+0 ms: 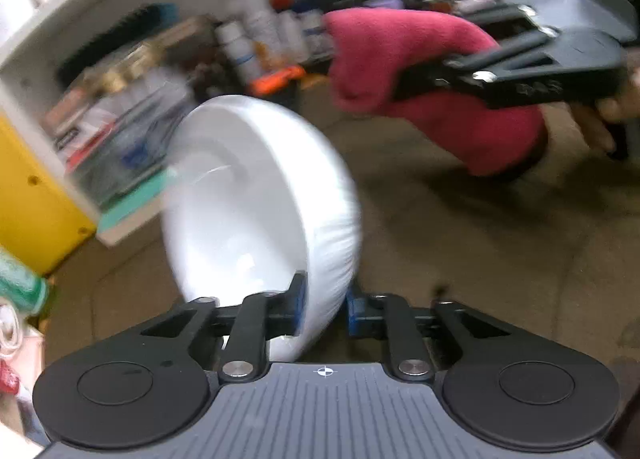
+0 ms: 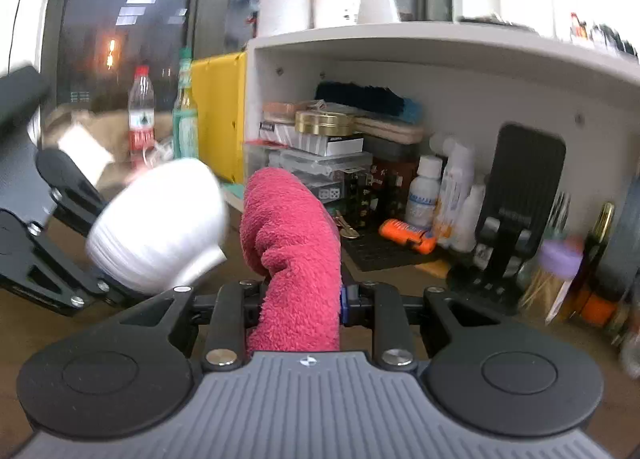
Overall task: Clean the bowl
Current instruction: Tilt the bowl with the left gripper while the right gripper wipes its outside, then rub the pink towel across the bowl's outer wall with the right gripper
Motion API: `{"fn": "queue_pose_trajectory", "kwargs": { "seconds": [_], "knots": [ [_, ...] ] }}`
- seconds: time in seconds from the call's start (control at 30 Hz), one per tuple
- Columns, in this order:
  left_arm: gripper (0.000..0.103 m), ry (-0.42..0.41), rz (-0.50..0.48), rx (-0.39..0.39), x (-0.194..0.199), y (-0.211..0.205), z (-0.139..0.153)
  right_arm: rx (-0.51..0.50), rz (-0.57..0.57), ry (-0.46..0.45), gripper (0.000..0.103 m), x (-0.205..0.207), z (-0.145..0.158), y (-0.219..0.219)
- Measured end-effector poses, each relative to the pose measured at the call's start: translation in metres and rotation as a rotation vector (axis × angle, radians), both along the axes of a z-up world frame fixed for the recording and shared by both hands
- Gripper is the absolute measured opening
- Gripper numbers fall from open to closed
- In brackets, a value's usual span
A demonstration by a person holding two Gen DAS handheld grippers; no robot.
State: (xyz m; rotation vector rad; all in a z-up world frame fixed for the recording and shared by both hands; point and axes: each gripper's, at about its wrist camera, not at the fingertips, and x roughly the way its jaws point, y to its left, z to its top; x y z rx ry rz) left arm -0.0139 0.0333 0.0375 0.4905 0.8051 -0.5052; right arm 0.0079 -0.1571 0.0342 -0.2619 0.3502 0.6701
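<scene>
Cluttered white shelving [image 2: 440, 47] backs a brown tabletop [image 1: 460, 239]. My left gripper [image 1: 324, 309] pinches the white bowl [image 1: 256, 203] by its rim, tipped on edge, blurred. At two o'clock, apart from it, my right gripper [image 2: 300, 299] clamps a pink cloth [image 2: 296, 243].

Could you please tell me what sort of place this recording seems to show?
Probably a cluttered workshop or lab storage corner, not a kitchen: a white shelf unit crammed with plastic parts boxes, a brush and bottles, plus a yellow cabinet.
</scene>
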Motion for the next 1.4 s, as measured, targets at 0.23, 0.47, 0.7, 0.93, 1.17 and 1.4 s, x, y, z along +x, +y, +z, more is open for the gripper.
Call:
{"fn": "queue_pose_trajectory", "kwargs": {
  "seconds": [0.23, 0.47, 0.7, 0.93, 1.17, 1.4],
  "knots": [
    [0.014, 0.013, 0.004, -0.101, -0.013, 0.009, 0.009, -0.285, 0.193, -0.17, 0.026, -0.035, 0.011, 0.058],
    [0.014, 0.006, -0.039, -0.106, -0.031, 0.002, 0.013, -0.372, 0.396, -0.11, 0.026, -0.103, -0.004, 0.032],
    [0.023, -0.054, -0.074, -0.053, -0.028, -0.013, 0.025, -0.242, 0.22, -0.077, 0.026, -0.057, 0.013, 0.044],
    [0.049, -0.14, -0.083, 0.106, -0.018, -0.007, 0.023, -0.049, 0.044, 0.001, 0.026, -0.005, -0.001, 0.037],
    [0.02, -0.033, -0.067, 0.027, -0.005, 0.006, -0.005, -0.029, 0.032, 0.027, 0.026, 0.001, -0.011, 0.025],
    [0.015, 0.032, -0.17, -0.118, -0.024, -0.017, 0.015, -0.126, 0.135, -0.031, 0.026, -0.017, -0.001, 0.01]
  ]
}}
